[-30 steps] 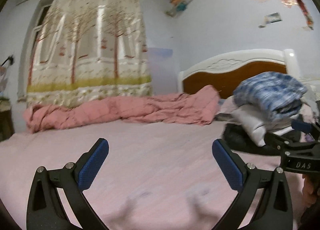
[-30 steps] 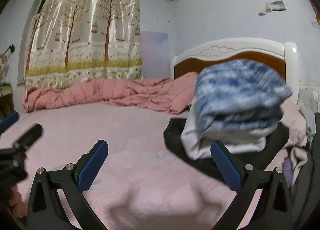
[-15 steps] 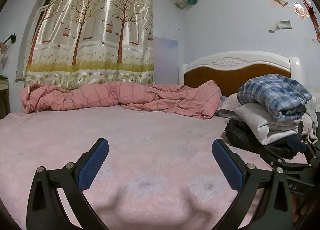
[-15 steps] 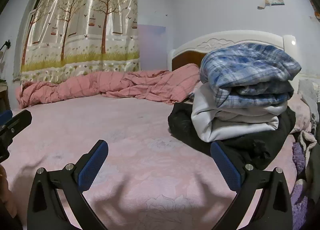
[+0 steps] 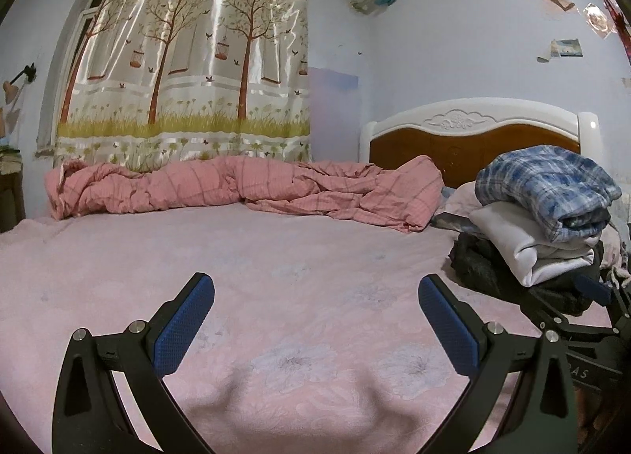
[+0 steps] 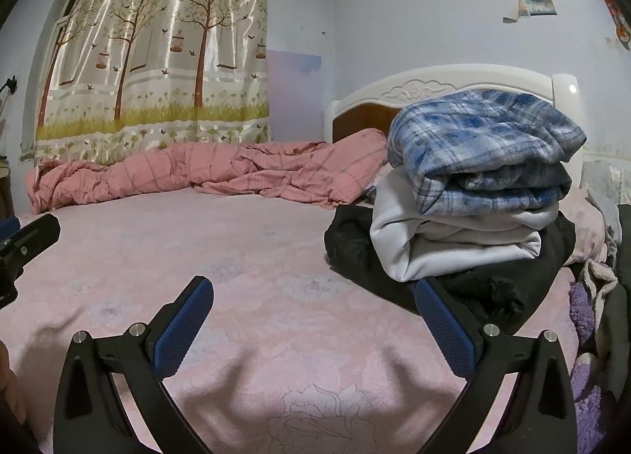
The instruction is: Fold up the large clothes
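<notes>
The stack of folded clothes [image 6: 469, 193] sits on the right side of your pink bed sheet [image 6: 252, 256], near the headboard [image 6: 441, 83]: a blue plaid garment [image 6: 481, 142] on top, a white garment [image 6: 445, 241] under it, and a black garment [image 6: 493, 280] at the bottom spreading out onto the sheet. In your right wrist view the stack lies ahead and to the right of your right gripper [image 6: 313, 320], with the black garment's near edge just behind the right finger's blue pad [image 6: 445, 331]; you cannot tell whether they touch. That gripper's fingers stand wide apart with nothing between them but bare sheet. Your left gripper [image 5: 315, 320] is likewise spread wide and empty over the sheet, and from its view the same stack [image 5: 540, 217] lies well off to the right, apart from both its pads [image 5: 183, 326]. Your right gripper's frame [image 5: 583, 327] shows at that view's right edge, in front of the stack, and your left gripper's black tip [image 6: 27, 237] shows at the left edge of the right wrist view. Behind the open sheet, a rumpled pink checked quilt [image 5: 244, 189] runs along the far side of the bed below a tree-printed curtain [image 5: 189, 59]. Purple fuzzy fabric [image 6: 583, 335] lies at the far right, beside the stack.
</notes>
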